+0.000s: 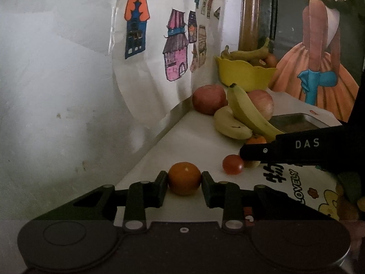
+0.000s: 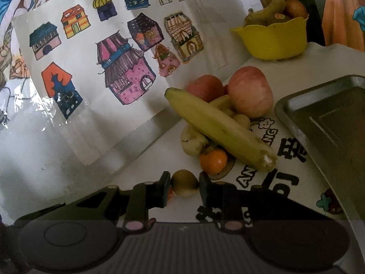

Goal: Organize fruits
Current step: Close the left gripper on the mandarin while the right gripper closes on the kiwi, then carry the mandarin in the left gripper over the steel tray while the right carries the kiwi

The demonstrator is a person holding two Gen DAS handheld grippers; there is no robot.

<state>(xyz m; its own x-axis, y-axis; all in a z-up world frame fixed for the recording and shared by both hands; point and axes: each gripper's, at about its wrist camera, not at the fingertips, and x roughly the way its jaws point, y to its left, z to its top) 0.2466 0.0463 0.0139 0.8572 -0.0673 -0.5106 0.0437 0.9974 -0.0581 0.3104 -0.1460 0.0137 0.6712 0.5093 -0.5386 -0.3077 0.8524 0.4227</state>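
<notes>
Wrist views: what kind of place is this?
Likely a home, maybe a kitchen or dining corner: children's house drawings on the wall, a yellow fruit bowl, and a cartoon-print tablecloth under loose fruit.

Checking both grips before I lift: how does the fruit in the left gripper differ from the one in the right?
The left gripper is shut on an orange fruit, evenly coloured and glossy. The right gripper is shut on a yellow-brown fruit, duller, dark on top and pale underneath. Both are small and round, pinched at their sides, low over the white table.
</notes>
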